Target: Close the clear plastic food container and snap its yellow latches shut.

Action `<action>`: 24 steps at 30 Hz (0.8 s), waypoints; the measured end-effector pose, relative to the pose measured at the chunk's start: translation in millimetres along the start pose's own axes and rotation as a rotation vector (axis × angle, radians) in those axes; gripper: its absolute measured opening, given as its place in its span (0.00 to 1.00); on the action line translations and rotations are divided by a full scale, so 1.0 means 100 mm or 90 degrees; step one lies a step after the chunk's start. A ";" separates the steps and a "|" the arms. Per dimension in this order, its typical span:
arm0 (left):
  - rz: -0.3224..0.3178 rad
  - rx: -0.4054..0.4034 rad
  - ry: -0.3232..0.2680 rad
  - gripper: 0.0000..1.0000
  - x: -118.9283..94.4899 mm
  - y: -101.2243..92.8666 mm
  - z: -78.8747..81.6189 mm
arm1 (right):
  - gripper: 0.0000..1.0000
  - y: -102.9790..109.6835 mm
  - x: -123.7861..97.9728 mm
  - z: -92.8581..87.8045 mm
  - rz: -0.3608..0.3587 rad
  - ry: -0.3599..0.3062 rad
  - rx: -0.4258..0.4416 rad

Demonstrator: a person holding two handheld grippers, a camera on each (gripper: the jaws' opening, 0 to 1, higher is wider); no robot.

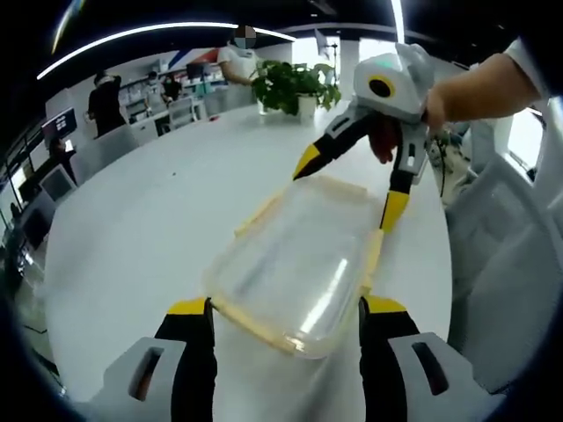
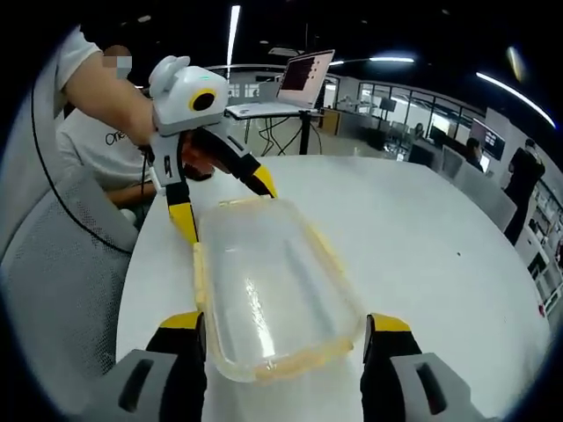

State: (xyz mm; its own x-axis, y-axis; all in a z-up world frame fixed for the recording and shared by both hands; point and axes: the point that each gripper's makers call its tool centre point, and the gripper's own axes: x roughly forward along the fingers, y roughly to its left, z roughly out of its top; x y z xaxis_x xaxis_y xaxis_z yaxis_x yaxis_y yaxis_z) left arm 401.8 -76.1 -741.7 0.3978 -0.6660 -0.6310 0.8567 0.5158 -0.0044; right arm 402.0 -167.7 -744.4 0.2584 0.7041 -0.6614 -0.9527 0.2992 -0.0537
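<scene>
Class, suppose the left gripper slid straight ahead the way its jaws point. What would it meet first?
Most likely the near end of the clear plastic food container with its yellow latches. That end already sits between the left gripper's open yellow-tipped jaws, though depth is hard to judge. The right gripper is beyond it.

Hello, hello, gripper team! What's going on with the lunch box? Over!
Left gripper open at one end of clear container, right gripper open at the other. Lid on. Nothing blocking on white table.

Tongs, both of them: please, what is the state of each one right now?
Left tongs: open, jaws on either side of one end of the container, holding nothing.
Right tongs: open, jaws on either side of the opposite end, holding nothing.
</scene>
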 end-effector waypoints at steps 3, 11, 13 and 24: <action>-0.002 0.002 0.000 0.65 0.03 0.04 0.03 | 0.71 -0.06 0.00 -0.01 -0.003 0.003 0.003; -0.007 0.005 0.001 0.65 0.11 0.15 0.09 | 0.71 -0.20 0.02 0.00 -0.007 0.009 0.006; -0.007 0.005 0.002 0.65 0.11 0.16 0.09 | 0.71 -0.21 0.02 0.00 -0.007 0.009 0.006; -0.002 -0.019 0.001 0.69 0.12 0.19 0.08 | 0.72 -0.21 0.01 -0.01 -0.004 0.016 0.004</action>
State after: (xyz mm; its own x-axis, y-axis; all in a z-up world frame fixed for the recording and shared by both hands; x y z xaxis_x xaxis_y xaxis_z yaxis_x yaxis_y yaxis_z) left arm 424.9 -78.2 -743.1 0.3948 -0.6669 -0.6320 0.8476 0.5298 -0.0296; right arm 422.3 -173.9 -745.0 0.2599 0.6855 -0.6801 -0.9501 0.3075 -0.0531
